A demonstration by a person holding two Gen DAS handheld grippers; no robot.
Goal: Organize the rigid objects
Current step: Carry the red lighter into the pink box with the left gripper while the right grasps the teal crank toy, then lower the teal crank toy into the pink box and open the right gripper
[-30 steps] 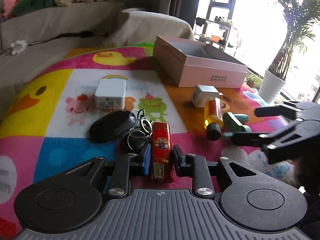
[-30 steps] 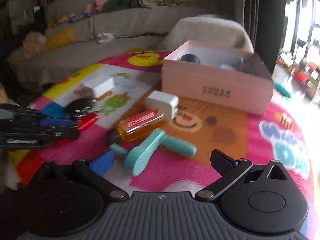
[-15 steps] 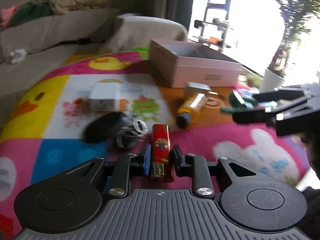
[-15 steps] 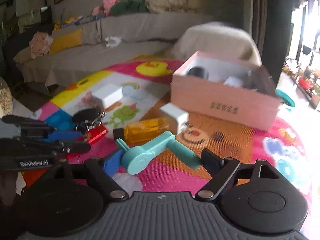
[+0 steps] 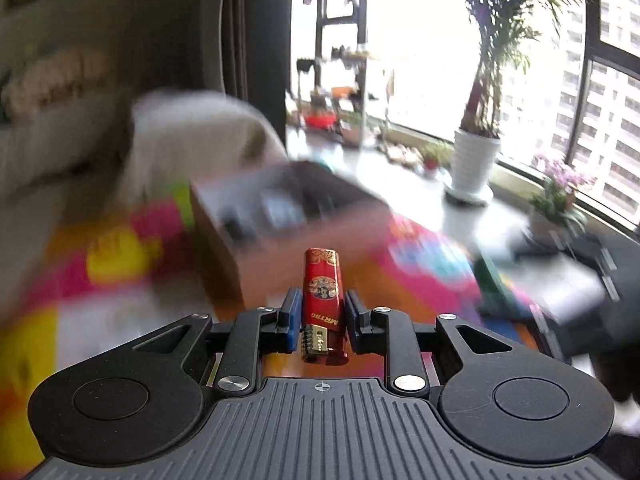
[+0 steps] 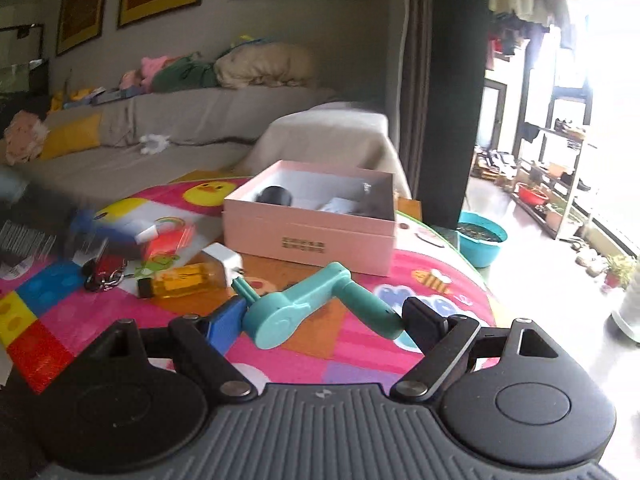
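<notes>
Lighter (image 5: pixel 321 296) is clamped in the left gripper (image 5: pixel 320 314) and has been lifted off the mat toward the pink box (image 6: pixel 308 216). Right gripper (image 6: pixel 320 320) fingers have narrowed around the teal crank (image 6: pixel 316 304), seemingly gripped: 2 objects underway.

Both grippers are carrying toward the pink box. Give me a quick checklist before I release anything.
1. Left gripper clamped on the red lighter with gold print: ok.
2. Right gripper pads against the teal plastic crank handle: ok.
3. Open pink cardboard box has free space inside: ok.
4. Lighter over the box opening: not ok, box wall lies ahead.
5. Crank handle lifted clear of the colourful cartoon play mat: cannot tell.
</notes>
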